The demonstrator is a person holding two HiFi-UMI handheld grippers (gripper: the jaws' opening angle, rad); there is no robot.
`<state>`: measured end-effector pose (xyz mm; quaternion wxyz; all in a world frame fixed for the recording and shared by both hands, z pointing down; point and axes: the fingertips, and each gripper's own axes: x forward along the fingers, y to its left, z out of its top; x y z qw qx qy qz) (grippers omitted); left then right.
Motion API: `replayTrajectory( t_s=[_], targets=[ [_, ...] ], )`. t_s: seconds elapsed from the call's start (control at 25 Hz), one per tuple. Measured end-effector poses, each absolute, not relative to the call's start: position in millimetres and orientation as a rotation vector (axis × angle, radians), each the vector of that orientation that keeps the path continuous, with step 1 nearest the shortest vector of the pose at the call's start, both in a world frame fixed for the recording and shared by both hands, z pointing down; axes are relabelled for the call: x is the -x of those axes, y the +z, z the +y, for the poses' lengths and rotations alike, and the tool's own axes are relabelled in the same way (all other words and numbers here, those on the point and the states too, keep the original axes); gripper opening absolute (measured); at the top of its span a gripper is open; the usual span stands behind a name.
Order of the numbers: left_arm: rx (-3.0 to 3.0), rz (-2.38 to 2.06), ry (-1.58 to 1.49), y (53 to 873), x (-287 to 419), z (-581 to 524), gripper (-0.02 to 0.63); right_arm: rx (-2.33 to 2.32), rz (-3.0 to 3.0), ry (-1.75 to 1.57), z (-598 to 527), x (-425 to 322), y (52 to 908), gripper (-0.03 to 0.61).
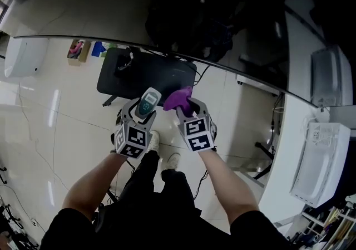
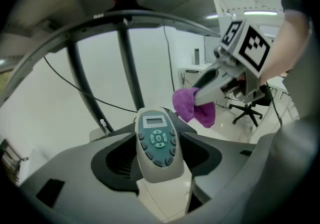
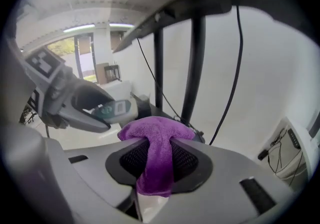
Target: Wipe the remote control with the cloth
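Two grippers, head view: the left gripper (image 1: 141, 111) holds the remote control (image 1: 148, 101) and the right gripper (image 1: 187, 107) holds the purple cloth (image 1: 177, 97); they are side by side above the floor (image 1: 61, 109).
Left gripper view: the jaws clamp the lower half of the remote control. Its long axis runs forward along the jaws, with the buttons up. The purple cloth hangs to the right, just past its top end, and does not touch it.
Right gripper view: the jaws pinch the purple cloth, and a fold bulges in front. The remote control lies near, to the left.
Coming move, my judgement: the right gripper is nearer and needs to bring the fold leftward onto the button face.
Containers: none visible.

Remote (image 1: 148, 102) beside cloth (image 1: 178, 98), poss. touching
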<state>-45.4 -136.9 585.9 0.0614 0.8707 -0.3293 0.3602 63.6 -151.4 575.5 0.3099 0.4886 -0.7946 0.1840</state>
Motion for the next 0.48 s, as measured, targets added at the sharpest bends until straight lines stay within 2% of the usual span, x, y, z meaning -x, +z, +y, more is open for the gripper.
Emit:
replayTrajectory(
  t_s=[0.24,0.48],
  targets=[
    [-2.774,-0.998,1.139,514.0,33.3,-83.6,0.262,-1.161,-2.323,0.264,-91.0,-23.4,436.1,0.126],
    [-2.923,-1.036,1.155,450.7,9.0,-31.4,0.262,-0.897,-2.378,0.147,-23.3,13.4,391.0,0.124]
  ],
)
